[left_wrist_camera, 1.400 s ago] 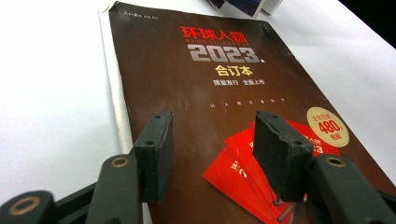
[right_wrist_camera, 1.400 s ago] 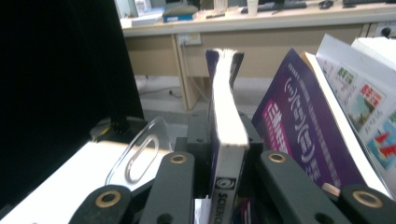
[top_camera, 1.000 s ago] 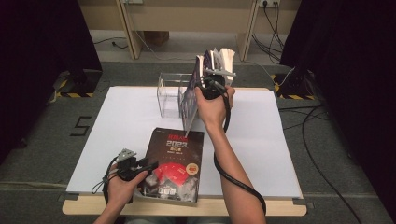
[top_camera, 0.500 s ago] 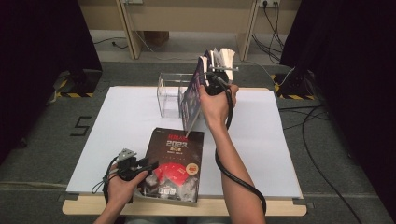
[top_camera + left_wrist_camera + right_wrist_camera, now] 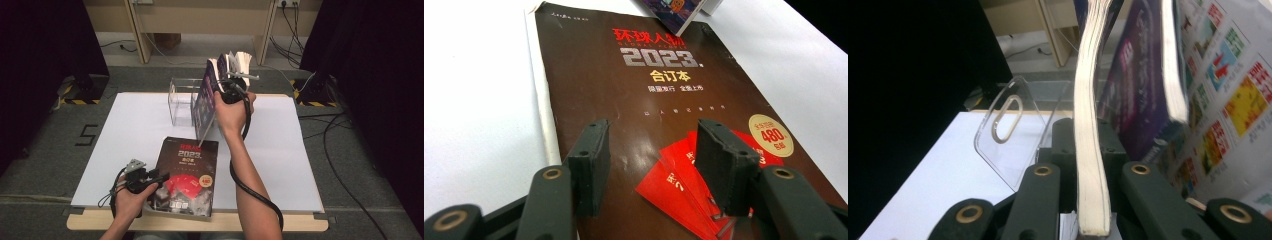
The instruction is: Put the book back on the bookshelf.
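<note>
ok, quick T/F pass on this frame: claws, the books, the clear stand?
1. The right claw is clamped on the edge of a thick paperback book with cream page edges. True; its jaws have just been closing on it.
2. The left claw grips the dark brown 2023 magazine volume. False: its jaws stand open above the cover.
3. The brown volume lies flat on the white table sheet. True.
4. The clear acrylic book stand sits at the table's near edge. False: it is at the far side, beside the raised book.
</note>
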Tool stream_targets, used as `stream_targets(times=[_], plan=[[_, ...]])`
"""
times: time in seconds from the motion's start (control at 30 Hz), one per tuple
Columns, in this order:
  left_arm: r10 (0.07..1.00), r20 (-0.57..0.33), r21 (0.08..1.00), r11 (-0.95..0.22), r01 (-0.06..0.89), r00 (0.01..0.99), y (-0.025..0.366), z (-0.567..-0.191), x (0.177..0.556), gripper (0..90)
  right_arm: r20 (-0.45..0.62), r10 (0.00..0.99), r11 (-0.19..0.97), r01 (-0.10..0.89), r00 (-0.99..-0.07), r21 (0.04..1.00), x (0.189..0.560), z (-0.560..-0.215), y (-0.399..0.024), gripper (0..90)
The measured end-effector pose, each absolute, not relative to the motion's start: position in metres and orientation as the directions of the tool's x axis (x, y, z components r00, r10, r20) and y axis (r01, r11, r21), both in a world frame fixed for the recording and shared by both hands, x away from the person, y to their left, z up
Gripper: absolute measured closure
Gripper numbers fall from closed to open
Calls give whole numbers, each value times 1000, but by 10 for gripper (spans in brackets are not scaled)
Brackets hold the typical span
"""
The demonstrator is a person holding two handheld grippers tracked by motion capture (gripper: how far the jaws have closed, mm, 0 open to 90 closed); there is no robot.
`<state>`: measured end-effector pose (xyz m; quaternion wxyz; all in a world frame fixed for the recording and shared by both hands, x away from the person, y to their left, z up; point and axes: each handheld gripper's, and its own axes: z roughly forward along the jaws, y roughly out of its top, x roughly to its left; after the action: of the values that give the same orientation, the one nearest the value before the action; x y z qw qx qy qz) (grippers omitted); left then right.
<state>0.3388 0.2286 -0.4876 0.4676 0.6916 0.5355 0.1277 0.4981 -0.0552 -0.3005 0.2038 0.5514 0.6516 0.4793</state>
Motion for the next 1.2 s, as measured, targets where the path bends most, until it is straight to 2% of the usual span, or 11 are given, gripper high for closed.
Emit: stream_targets(times=[0.3, 0.57, 0.9, 1.2], plan=[[860, -327, 783, 14, 622, 392, 229, -488, 339, 474, 235, 918, -103, 379, -320, 920, 494, -280, -51, 832], [858, -327, 784, 13, 621, 395, 230, -487, 340, 474, 203, 935, -108, 312, -291, 944, 505, -280, -44, 833], [859, -331, 784, 21, 620, 389, 231, -487, 340, 474, 183, 941, -75, 351, -285, 933, 517, -308, -27, 832], [858, -331, 785, 20, 619, 392, 232, -487, 339, 474, 136, 951, -29, 356, -279, 934, 521, -314, -20, 829]])
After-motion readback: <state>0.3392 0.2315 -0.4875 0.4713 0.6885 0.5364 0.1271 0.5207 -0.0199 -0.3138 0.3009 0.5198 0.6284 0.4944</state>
